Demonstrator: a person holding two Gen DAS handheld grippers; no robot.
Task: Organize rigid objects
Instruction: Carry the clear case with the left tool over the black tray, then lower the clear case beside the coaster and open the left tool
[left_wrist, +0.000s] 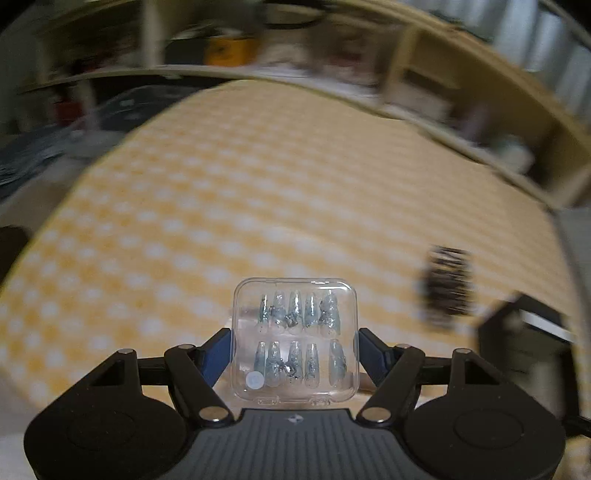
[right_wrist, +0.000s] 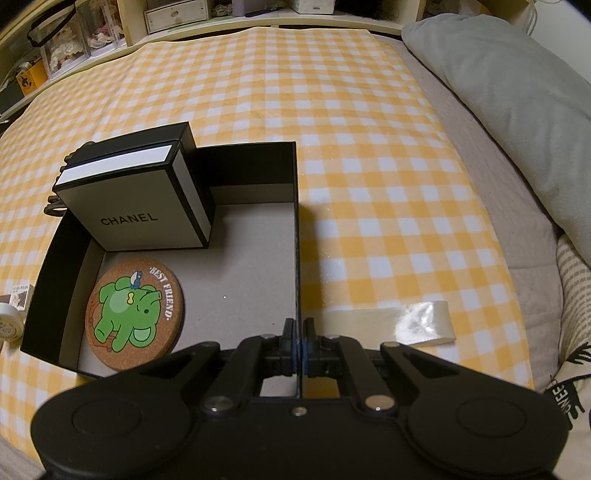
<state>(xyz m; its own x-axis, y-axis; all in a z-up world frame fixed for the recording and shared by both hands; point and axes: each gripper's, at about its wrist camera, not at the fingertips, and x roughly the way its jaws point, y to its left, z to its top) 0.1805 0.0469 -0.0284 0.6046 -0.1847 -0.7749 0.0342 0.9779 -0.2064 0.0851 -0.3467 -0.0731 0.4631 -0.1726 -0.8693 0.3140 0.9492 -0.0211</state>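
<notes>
We have the small clear plastic case of blue press-on nails (left_wrist: 294, 338) clamped by its side walls in the left tool (left_wrist: 294, 349), clear of the cloth; we judge it light, stiff and slick, so the flat sides are the place to grip. The right tool (right_wrist: 299, 341) is closed on the right wall of the open black cardboard box (right_wrist: 297, 236), steadying it. Below lies a yellow-and-white checked cloth (right_wrist: 369, 166) on a bed, beige shelves (right_wrist: 240, 22) beyond.
</notes>
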